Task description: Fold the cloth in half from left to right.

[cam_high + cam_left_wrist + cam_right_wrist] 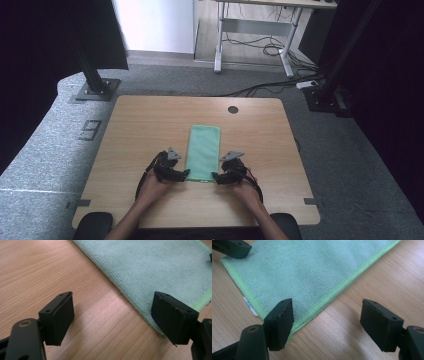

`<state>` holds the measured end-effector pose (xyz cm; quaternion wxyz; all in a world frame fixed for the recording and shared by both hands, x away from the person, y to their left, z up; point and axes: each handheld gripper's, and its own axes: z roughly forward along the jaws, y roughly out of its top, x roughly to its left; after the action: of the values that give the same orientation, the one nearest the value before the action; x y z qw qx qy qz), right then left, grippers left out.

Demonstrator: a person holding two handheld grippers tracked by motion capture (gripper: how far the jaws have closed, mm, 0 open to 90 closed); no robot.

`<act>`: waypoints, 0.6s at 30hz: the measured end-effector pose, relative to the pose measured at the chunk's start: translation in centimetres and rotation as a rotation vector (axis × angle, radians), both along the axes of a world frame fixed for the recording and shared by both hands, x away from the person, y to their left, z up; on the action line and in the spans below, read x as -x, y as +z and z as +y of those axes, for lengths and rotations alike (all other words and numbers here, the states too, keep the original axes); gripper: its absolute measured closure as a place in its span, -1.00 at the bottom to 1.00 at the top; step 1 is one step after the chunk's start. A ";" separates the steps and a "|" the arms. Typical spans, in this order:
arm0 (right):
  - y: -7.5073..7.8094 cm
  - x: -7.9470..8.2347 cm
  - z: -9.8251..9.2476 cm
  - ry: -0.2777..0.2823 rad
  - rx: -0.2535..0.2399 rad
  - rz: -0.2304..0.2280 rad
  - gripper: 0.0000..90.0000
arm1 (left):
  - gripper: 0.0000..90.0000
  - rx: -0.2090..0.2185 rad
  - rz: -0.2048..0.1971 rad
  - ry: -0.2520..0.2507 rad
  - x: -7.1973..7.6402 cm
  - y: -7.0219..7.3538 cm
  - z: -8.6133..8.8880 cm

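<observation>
Flat: green cloth (pixel 203 152) on table (pixel 140 130) — uncontained.

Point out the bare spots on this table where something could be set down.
Bare wood lies left of the green cloth out to the table edge, right of it to the other edge, and beyond it around the round cable hole. It is crowded at the cloth's near corners, where the left gripper and right gripper sit.

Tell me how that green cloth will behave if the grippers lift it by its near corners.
The green cloth looks like thin, soft fabric lying folded flat, so it will probably sag limply. It likely weighs little. Its layers may slide apart unless both are pinched.
</observation>
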<state>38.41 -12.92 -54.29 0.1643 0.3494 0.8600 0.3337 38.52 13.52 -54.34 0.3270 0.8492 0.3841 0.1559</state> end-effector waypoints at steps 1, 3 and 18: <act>0.0 0.0 0.0 0.002 0.003 -0.002 -0.41 | -0.57 0.001 -0.003 0.003 0.1 0.0 0.0; 0.0 0.0 0.0 0.000 0.001 -0.002 -0.40 | -0.55 0.001 -0.005 0.007 0.2 0.0 -0.1; 0.9 0.4 -1.3 0.016 -0.065 -0.021 -0.46 | -0.59 0.027 -0.034 -0.037 1.7 2.0 -0.2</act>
<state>38.00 -14.19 -53.35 0.1592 0.3443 0.8497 0.3662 36.77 13.27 -52.37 0.3476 0.8490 0.3649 0.1589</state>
